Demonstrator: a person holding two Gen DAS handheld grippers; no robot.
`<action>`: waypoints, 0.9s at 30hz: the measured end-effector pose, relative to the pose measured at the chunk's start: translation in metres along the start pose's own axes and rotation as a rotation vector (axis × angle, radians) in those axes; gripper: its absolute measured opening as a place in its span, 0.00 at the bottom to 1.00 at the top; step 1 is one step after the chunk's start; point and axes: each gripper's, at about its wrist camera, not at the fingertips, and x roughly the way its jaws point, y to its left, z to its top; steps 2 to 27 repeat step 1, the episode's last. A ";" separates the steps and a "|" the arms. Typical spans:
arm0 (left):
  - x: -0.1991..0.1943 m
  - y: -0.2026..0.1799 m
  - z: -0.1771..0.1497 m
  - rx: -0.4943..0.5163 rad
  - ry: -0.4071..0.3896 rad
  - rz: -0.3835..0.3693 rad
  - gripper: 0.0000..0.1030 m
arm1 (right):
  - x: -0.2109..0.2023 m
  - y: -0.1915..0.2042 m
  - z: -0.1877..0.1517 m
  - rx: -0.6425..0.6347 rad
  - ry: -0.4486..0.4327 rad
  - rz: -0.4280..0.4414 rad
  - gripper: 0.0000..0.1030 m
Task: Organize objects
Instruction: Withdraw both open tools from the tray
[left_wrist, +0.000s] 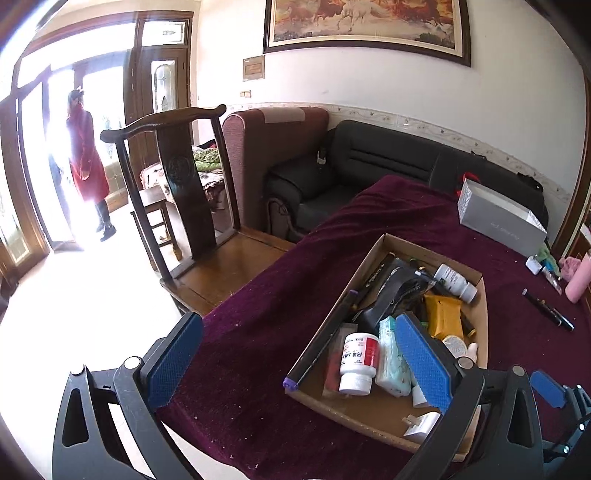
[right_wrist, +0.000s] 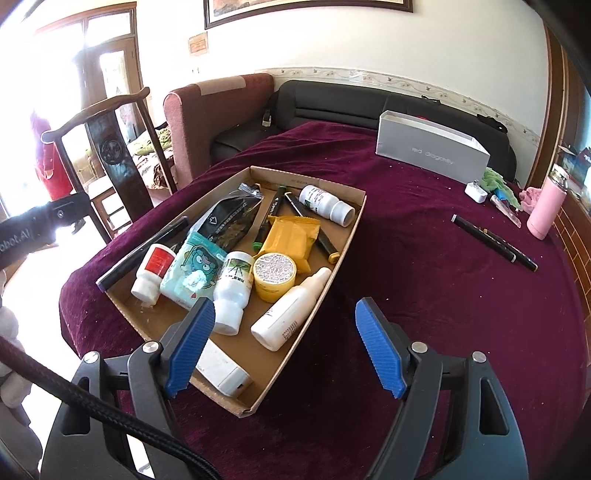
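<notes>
Pens (right_wrist: 495, 243) on cloth: light, rigid, slippery; best pinched mid-barrel. Right gripper (right_wrist: 286, 349) and left gripper (left_wrist: 299, 363) both spread wide, holding nothing.

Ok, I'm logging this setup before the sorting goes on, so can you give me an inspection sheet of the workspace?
Surface: table under a maroon cloth, speckled with crumbs.
Job's things: cardboard tray packed with bottles, a yellow jar, a yellow packet, a tissue pack, markers and a white charger.
Clutter: black pen, grey box, pink bottle, white plug and green cloth lying on the cloth right of the tray.
Grippers: left hand-held gripper open, one finger over the tray; right hand-held gripper open above the tray's near corner; neither holds anything.
Cables: braided black cable beside the right gripper.
Surroundings: wooden chair, sofas, person in red at the doorway.
</notes>
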 end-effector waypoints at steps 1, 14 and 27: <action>0.000 -0.001 0.000 0.005 0.000 -0.003 0.99 | 0.000 0.001 0.000 -0.001 0.001 0.001 0.77; 0.000 -0.001 0.000 0.005 0.000 -0.003 0.99 | 0.000 0.001 0.000 -0.001 0.001 0.001 0.77; 0.000 -0.001 0.000 0.005 0.000 -0.003 0.99 | 0.000 0.001 0.000 -0.001 0.001 0.001 0.77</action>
